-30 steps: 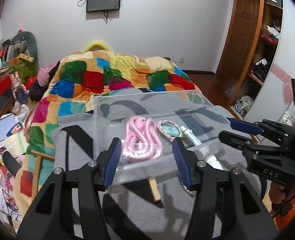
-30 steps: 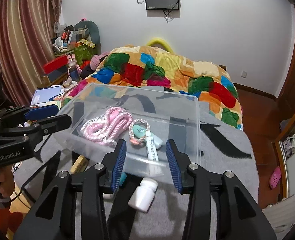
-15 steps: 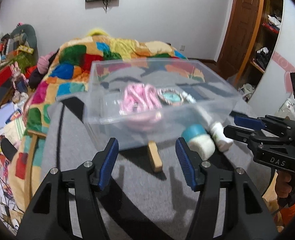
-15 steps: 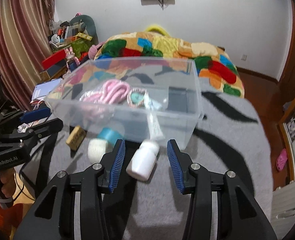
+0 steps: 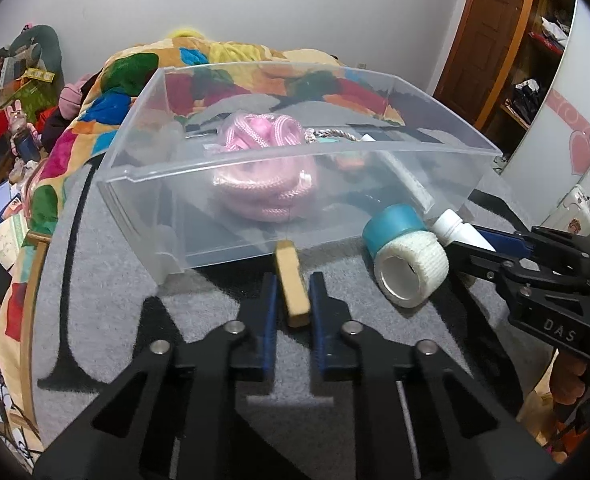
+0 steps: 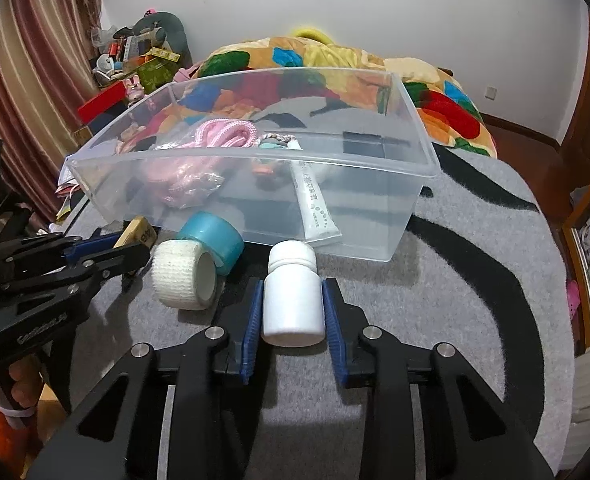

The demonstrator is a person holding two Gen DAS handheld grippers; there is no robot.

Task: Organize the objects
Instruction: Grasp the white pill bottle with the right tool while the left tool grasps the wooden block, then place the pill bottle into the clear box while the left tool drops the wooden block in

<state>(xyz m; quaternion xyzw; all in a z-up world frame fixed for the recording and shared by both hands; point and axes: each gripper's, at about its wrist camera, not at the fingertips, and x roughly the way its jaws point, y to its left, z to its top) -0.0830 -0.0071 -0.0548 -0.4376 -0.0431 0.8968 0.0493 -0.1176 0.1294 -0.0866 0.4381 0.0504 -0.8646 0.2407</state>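
The left gripper (image 5: 291,300) pinches a wooden block (image 5: 292,286) by the clear box (image 5: 435,184) wall. The right gripper (image 6: 293,312) squeezes a white bottle (image 6: 293,300). A pink rope (image 5: 267,172) and tube (image 6: 313,200) lie inside the box.

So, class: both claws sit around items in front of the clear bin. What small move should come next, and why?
Probably lift both. The left claw flanks the tan block and the right claw flanks the white bottle, both outside the clear bin.
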